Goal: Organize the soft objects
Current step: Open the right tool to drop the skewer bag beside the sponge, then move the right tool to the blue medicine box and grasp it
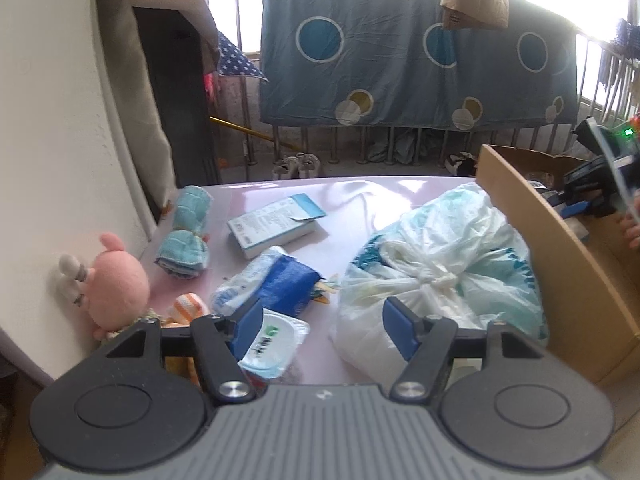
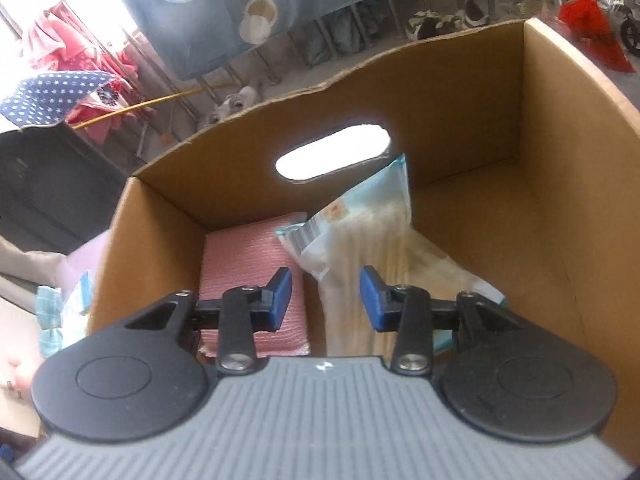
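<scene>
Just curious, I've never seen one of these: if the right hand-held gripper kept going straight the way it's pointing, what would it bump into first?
Probably the clear packet lying in the cardboard box. The right hand-held gripper points down into the box, open, with that packet right ahead and a pink cloth beside it. Depth is hard to judge.

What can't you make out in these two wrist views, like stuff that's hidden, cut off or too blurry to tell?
- Left wrist view: the cardboard box interior, hidden behind its near wall.
- Left wrist view: the contents of the tied plastic bag, too cloudy to see through.
- Left wrist view: the white pack, partly behind the left gripper.
- Right wrist view: the packet is motion-blurred, its print unreadable.
- Right wrist view: the pink cloth, near end hidden by the right gripper.
</scene>
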